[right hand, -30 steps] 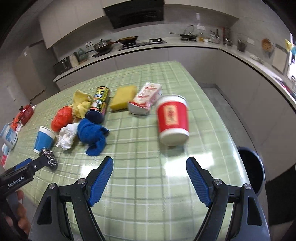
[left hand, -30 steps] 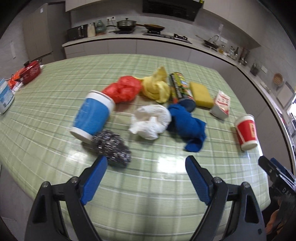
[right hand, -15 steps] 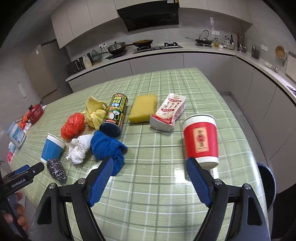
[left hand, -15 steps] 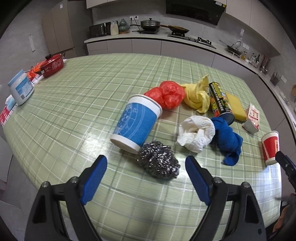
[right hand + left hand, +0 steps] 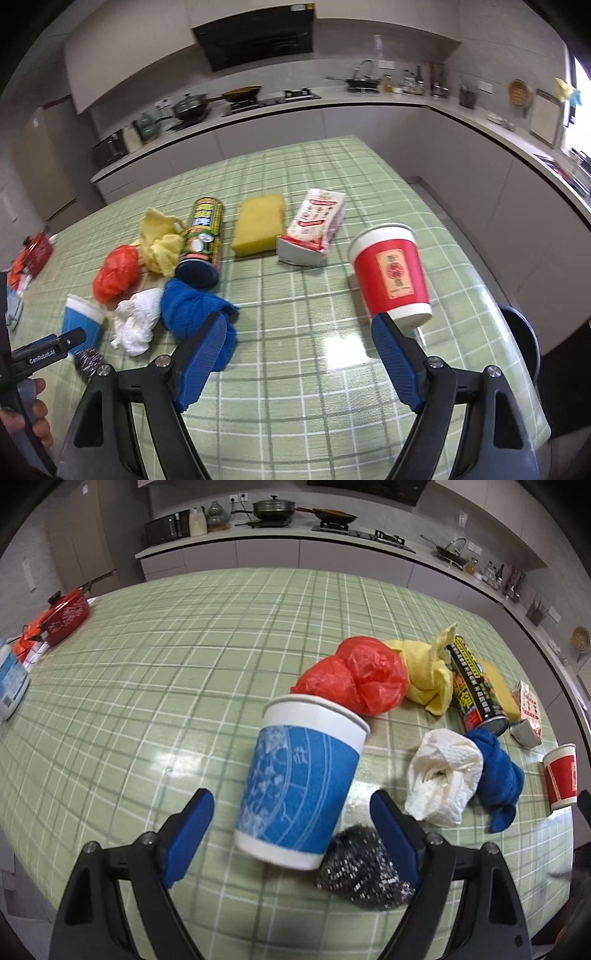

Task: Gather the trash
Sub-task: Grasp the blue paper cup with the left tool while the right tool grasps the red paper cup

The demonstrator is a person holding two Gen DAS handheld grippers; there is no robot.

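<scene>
the left gripper [image 5: 291,818] points forward and slightly down, its jaws spread wide, the blue pads [image 5: 188,836] well apart and neither one touching anything. in the right wrist view the same gripper [image 5: 70,338] shows at the near left edge as a dark finger reaching inward, and the person's left hand [image 5: 35,417] wraps its handle at the bottom left corner. the right gripper [image 5: 295,345] also points forward and down, jaws wide apart, its blue pads [image 5: 201,360] gripping nothing. its black arms fan out from the near bottom of the view. the right hand is out of sight.
</scene>
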